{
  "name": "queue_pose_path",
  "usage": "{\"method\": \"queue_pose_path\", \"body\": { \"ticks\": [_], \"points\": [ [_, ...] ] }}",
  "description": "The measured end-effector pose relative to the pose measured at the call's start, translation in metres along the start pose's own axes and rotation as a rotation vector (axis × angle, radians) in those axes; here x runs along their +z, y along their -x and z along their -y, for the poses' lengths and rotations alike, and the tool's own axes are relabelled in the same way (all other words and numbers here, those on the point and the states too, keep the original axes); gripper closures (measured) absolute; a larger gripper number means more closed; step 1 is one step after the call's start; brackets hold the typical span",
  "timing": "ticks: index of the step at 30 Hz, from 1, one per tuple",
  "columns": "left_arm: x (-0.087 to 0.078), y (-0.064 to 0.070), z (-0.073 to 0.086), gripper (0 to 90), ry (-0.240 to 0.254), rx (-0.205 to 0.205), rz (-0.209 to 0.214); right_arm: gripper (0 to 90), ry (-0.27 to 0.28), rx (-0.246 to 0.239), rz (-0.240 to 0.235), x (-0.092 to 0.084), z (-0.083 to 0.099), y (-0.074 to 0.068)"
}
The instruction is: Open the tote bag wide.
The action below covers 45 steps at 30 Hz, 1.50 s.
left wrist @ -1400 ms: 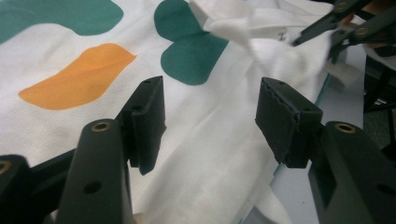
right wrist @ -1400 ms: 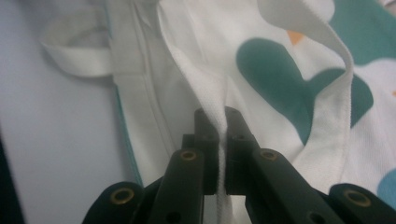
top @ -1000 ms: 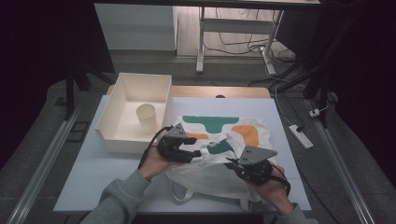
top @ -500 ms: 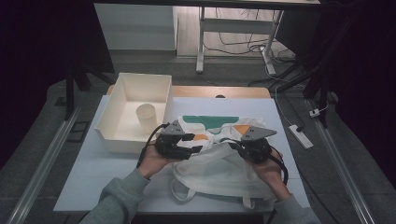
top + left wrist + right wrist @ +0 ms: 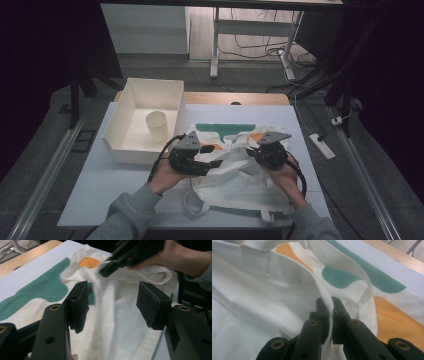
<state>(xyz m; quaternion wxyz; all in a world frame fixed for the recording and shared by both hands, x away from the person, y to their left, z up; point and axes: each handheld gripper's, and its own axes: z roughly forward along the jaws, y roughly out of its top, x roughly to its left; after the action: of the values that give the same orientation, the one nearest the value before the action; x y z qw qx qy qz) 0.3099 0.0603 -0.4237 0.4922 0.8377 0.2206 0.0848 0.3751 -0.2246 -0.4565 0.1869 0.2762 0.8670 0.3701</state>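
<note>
1. Right gripper [image 5: 329, 315] has its jaws clamped on a white strap or hem of the tote bag [image 5: 240, 175]; in the right gripper view the strip of cloth runs straight down between the two closed black jaws.
2. Left gripper [image 5: 112, 305] has its jaws apart, with a raised fold of the bag's white cloth standing between them; neither pad visibly presses on it.
3. Seen from above, the left gripper [image 5: 212, 162] and the right gripper [image 5: 255, 152] sit near each other over the bag's middle, each held in one of the person's hands.
4. The bag lies on the worktop [image 5: 100, 185], spread from about its centre toward the near edge, right of the middle; its far part shows a green and orange print.
5. Two loop handles lie at the bag's near end, close to the worktop's near edge.
6. A white open box [image 5: 125, 117] stands at the far left corner of the worktop, left of the bag, with a pale cup [image 5: 157, 126] upright inside it.
</note>
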Motion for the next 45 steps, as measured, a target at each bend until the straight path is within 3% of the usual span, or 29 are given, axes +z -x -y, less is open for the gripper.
{"method": "queue_pose_path", "body": {
  "ticks": [10, 21, 36, 45],
  "points": [
    [0.027, 0.018, 0.002, 41.9, -0.088, 0.044, 0.071, 86.3, -0.010, 0.029, -0.015, 0.011, 0.004, 0.011],
    [0.052, 0.029, 0.011, 39.9, -0.184, 0.068, 0.130, 86.2, -0.004, 0.041, -0.026, 0.013, 0.008, 0.014],
    [0.070, 0.054, 0.013, 36.8, -0.249, 0.146, 0.151, 86.1, -0.009, 0.044, -0.027, 0.015, 0.011, 0.014],
    [0.085, 0.056, 0.020, 35.5, -0.293, 0.143, 0.159, 86.0, -0.007, 0.052, -0.031, 0.016, 0.011, 0.014]
  ]
}}
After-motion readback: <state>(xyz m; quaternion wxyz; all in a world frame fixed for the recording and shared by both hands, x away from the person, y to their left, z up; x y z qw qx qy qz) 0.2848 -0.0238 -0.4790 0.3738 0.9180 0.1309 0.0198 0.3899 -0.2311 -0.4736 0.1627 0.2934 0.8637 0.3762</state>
